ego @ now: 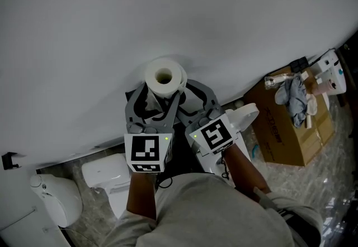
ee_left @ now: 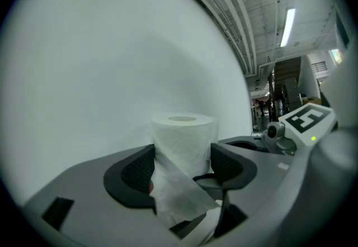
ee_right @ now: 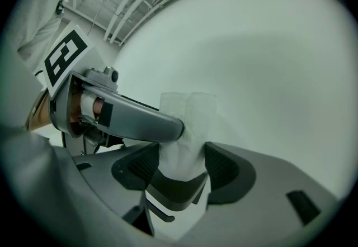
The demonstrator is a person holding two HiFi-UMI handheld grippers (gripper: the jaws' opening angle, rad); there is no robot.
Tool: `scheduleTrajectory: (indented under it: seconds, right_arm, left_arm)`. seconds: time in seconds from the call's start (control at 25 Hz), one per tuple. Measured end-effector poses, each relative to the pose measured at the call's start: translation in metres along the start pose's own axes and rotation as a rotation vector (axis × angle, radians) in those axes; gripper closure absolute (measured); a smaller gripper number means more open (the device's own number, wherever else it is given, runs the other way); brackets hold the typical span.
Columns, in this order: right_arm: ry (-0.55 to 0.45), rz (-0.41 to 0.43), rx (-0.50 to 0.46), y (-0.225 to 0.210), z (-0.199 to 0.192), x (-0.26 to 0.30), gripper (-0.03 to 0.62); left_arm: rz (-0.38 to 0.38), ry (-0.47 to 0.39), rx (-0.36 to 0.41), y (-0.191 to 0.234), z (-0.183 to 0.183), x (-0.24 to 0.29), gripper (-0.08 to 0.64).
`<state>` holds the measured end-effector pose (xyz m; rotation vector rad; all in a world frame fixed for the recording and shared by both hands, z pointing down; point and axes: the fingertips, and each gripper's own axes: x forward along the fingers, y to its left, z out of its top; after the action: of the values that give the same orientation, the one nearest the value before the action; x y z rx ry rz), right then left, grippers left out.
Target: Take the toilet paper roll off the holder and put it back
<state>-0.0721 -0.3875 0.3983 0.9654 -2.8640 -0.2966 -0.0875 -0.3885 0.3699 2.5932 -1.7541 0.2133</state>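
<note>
Standing straight up in front of the white wall [ego: 168, 5], the toilet paper roll [ego: 163, 77] is up in the air between the two grippers; I cannot see the holder in any view, so I think the roll is off it now.

The left gripper [ee_left: 182, 170] is closed on the roll; its black pads [ee_left: 134, 176] press on both sides of the roll, near the top half. The right gripper [ee_right: 179, 165] is closed on the roll too, a bit lower down; its jaws stand wide because the roll is fat, and the paper looks a little squashed in between them. One jaw of the left gripper crosses just above it.

A loose sheet [ee_left: 179, 198] hangs down from the roll toward the left gripper; it could flap or tear.

The roll looks very light, so it should be easy to lift; it is also soft, so a hard squeeze would dent it and make the hole in the middle go flat; then it may not slide back on well. The paper is not slippery, so a gentle hold should do. The best place to hold is the round sides, near the middle, with the hole kept free for the holder.
</note>
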Motion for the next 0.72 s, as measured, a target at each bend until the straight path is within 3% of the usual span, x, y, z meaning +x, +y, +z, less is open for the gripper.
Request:
scheduleTrajectory:
  seconds: [0.36,0.72]
  right_arm:
    - [0.016,0.023,0.03,0.003,-0.008,-0.002,0.342]
    - [0.047,0.047,0.075,0.003,-0.019,0.002,0.342]
  left_arm:
    - [-0.014,0.0,-0.049,0.0,-0.011,0.0,0.241]
    - [-0.015,0.022,-0.027,0.0,-0.02,0.002,0.241]
